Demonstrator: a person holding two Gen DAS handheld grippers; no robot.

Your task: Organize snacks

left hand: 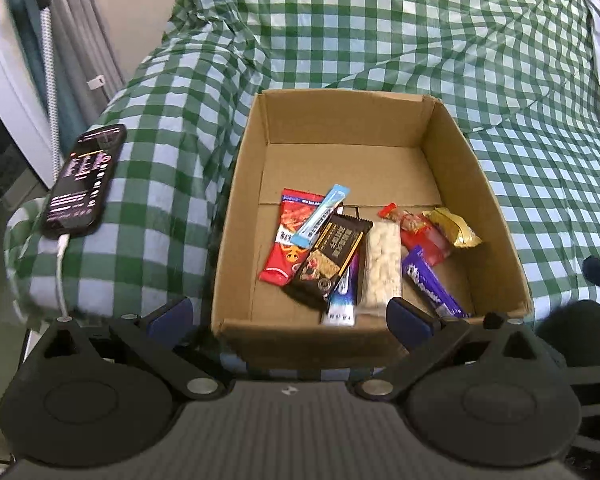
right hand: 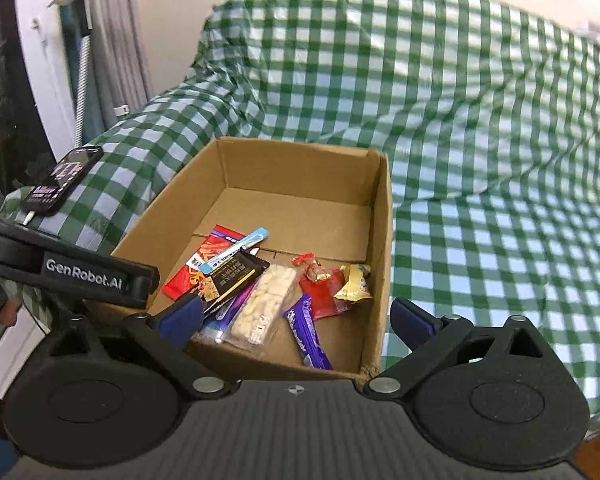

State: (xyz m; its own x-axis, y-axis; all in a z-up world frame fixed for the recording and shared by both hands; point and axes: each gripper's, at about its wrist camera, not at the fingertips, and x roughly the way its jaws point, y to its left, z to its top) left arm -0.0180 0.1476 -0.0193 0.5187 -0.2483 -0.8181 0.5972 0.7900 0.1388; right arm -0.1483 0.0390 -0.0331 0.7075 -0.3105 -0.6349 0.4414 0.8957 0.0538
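Note:
An open cardboard box [left hand: 244, 184] [right hand: 384, 248] sits on a green checked cloth. Several snacks lie in its near half: a red packet [left hand: 286, 248] [right hand: 184, 280], a light blue stick [left hand: 320, 216] [right hand: 236, 250], a black bar [left hand: 328, 260] [right hand: 232, 276], a clear pack of pale pieces [left hand: 380, 268] [right hand: 264, 304], a purple bar [left hand: 432, 284] [right hand: 310, 332], a red wrapper [left hand: 424, 236] [right hand: 320, 292] and a gold wrapper [left hand: 456, 228] [right hand: 354, 282]. My left gripper [left hand: 290, 318] is open and empty at the box's near wall. My right gripper [right hand: 296, 318] is open and empty over the box's near right corner.
A phone [left hand: 84, 180] [right hand: 62, 178] with a white cable lies on the cloth left of the box. The left gripper's body [right hand: 72, 272] shows at the left in the right wrist view. The checked cloth [left hand: 380, 32] [right hand: 480, 160] rises behind the box.

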